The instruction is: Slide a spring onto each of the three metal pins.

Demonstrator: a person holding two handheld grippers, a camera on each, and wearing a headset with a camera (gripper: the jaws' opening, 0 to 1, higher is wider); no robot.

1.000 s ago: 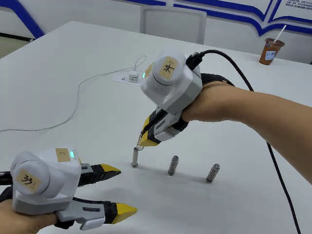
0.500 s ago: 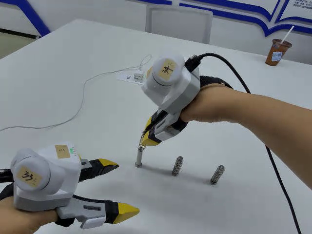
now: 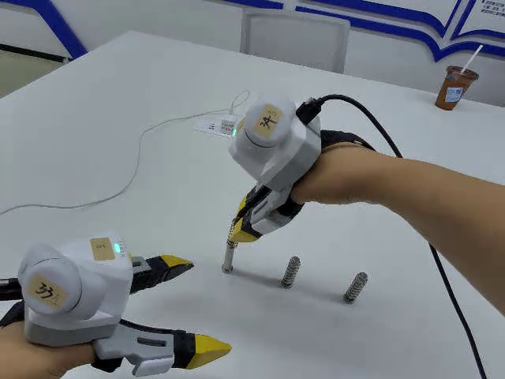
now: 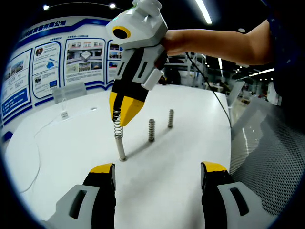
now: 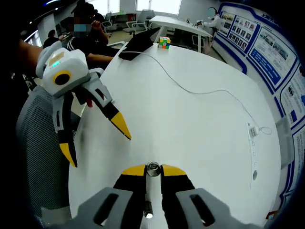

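Two tools work over a white table (image 3: 95, 95). Lower left of the head view: left tool (image 3: 203, 306), jaws wide apart, gripping nothing. Centre: right tool (image 3: 239, 231), tips pointing down, clamped on a spring (image 4: 117, 125). The spring's lower end meets the top of the leftmost pin (image 3: 229, 258), which stands upright on the table. Right of it: middle pin (image 3: 291, 272) and rightmost pin (image 3: 356, 287), each wearing a spring. Upper right: drink cup (image 3: 456, 85) with straw.

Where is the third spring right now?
The spring is pinched in the right tongs directly over the leftmost pin, centre of the head view, left of the two pins already carrying springs.
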